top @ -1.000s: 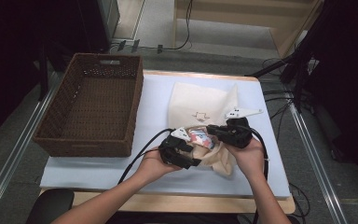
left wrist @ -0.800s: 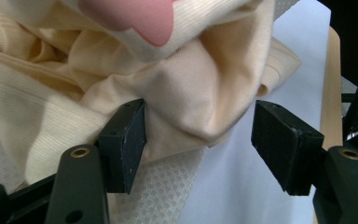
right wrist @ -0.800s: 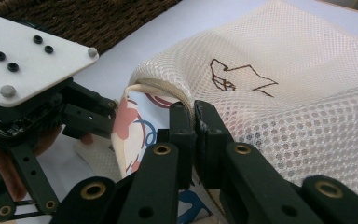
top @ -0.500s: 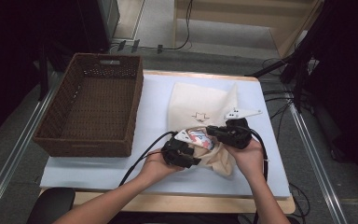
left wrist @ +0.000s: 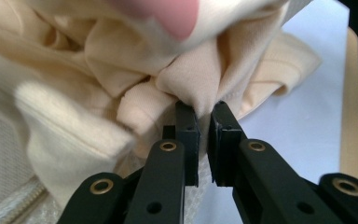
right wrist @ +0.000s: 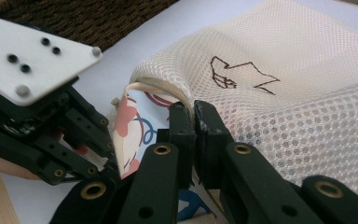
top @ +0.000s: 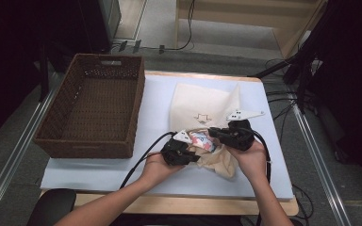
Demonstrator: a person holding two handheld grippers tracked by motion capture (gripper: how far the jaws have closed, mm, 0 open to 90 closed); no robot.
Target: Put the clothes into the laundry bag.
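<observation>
The right tool is clamped on the zippered rim of the mesh laundry bag on the surface, holding its mouth open so the left tool, pinching cream clothing, can stuff it inside.

Right gripper pinching the rim of a mesh bag

Its two black jaws are closing together on the zippered edge of the cream mesh bag, which is lying on the pale tabletop and bearing a dark line drawing. A printed cloth with red and blue marks is showing at the bag's opening, touching the jaws. The left gripper, with its white plate on top, is sitting just beside the opening. A brown wicker basket is standing beyond, by the tabletop's far edge.
</observation>
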